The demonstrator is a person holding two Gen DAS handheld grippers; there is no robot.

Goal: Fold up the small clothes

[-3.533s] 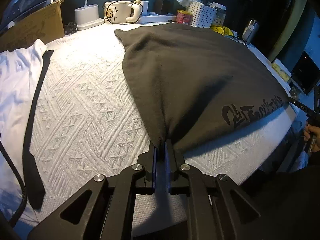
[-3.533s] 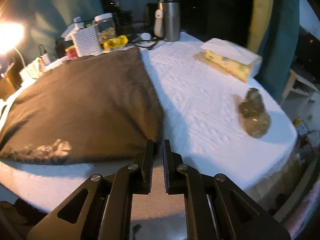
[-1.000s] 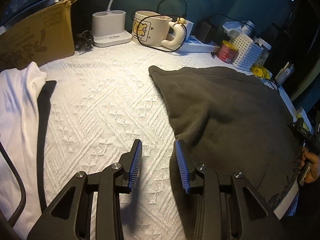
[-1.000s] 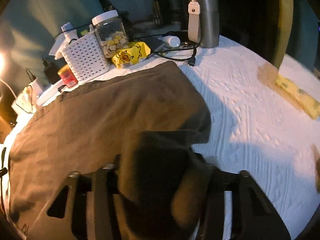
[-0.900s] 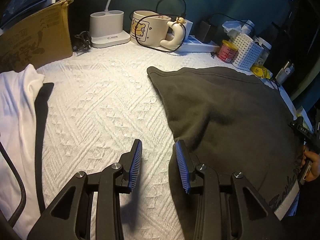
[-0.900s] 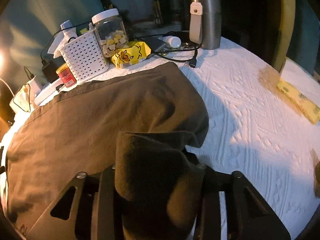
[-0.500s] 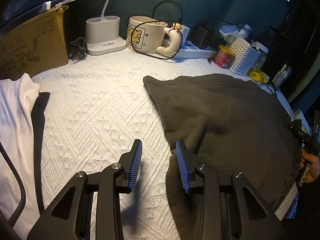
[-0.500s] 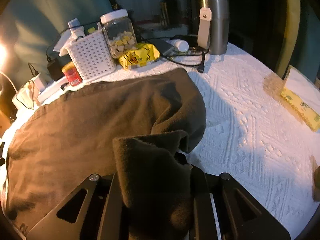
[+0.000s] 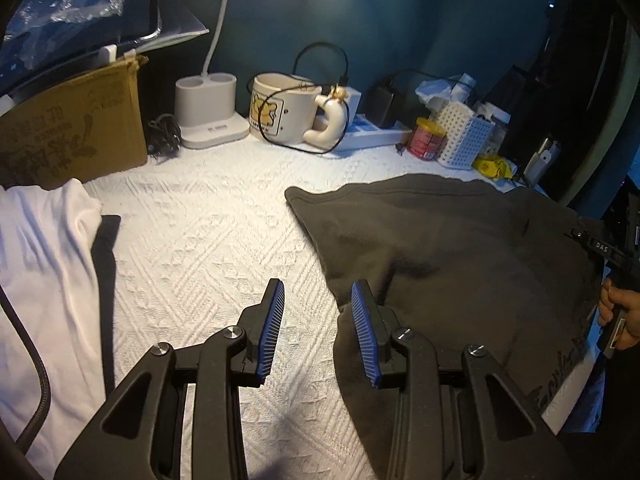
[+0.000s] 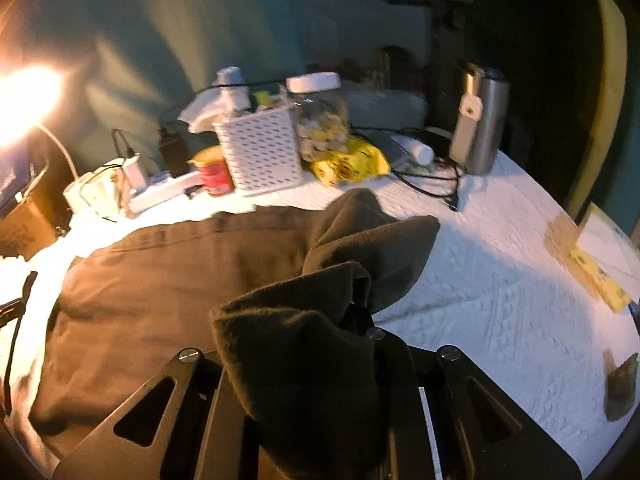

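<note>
A dark grey garment [image 9: 460, 248] lies spread on the white textured cloth [image 9: 200, 248]. My left gripper [image 9: 318, 320] is open with nothing between its blue pads [image 9: 272, 320]. Its right finger stands at the garment's near left edge. In the right wrist view my right gripper [image 10: 356, 312] is shut on the garment's right corner [image 10: 304, 352]. That corner is lifted off the table, and the fabric drapes over the fingers and hides the tips. The rest of the garment [image 10: 180, 280] stays flat to the left.
A white garment [image 9: 44, 260] lies at the left beside a cardboard box [image 9: 72, 132]. Along the back stand a lamp base [image 9: 208, 112], a mug [image 9: 280, 110], a white basket [image 10: 260, 152], a jar [image 10: 320, 116] and a steel tumbler [image 10: 480, 120]. A person's hand [image 9: 620, 312] shows at the right.
The right gripper has risen with the garment's corner, pulling the right edge up and over the flat part. The left gripper has lifted slightly and stays open.
</note>
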